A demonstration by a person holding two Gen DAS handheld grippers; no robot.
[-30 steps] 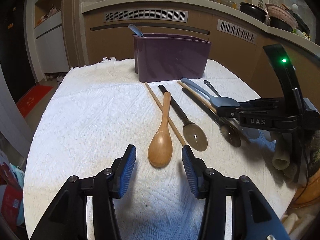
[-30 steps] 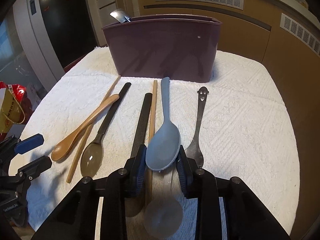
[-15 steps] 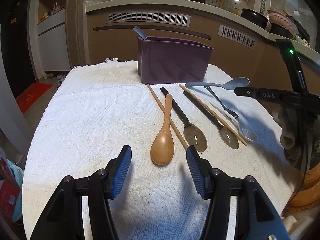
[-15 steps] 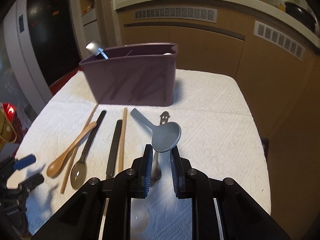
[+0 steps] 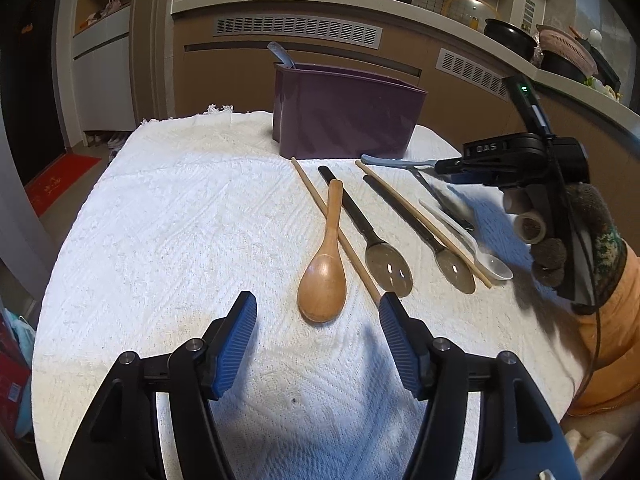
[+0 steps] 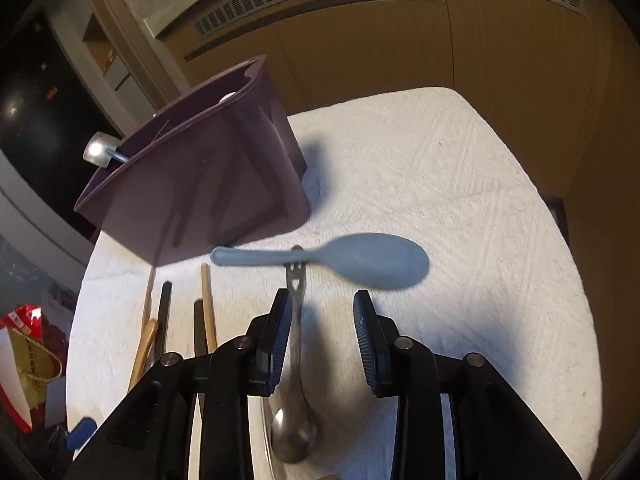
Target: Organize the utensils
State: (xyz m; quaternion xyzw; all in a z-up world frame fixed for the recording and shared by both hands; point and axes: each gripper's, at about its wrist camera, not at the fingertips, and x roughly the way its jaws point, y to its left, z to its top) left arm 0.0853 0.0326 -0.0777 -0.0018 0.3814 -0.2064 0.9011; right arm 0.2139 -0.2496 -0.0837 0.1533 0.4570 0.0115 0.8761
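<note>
A purple utensil holder (image 5: 346, 114) stands at the back of the white cloth, a metal spoon (image 5: 280, 54) in it; it also shows in the right wrist view (image 6: 208, 188). A wooden spoon (image 5: 326, 268), chopsticks (image 5: 336, 232), two dark ladles (image 5: 372, 236) and a white spoon (image 5: 476, 244) lie in a row. My left gripper (image 5: 318, 340) is open just before the wooden spoon's bowl. My right gripper (image 6: 320, 340) is open; the blue-grey spoon (image 6: 360, 260) is blurred just beyond its fingertips, sideways, apart from the pads. A metal spoon (image 6: 296, 420) lies under it.
The white cloth (image 5: 180, 220) covers a round table whose edge curves off on all sides. Brown cabinets and a counter with pots (image 5: 508, 36) stand behind. A red bag (image 6: 24, 360) sits on the floor at the left.
My right gripper lifted the blue-grey spoon off the cloth, turned towards the holder, then opened; the spoon is now loose beyond the pads. My left gripper stayed open by the wooden spoon.
</note>
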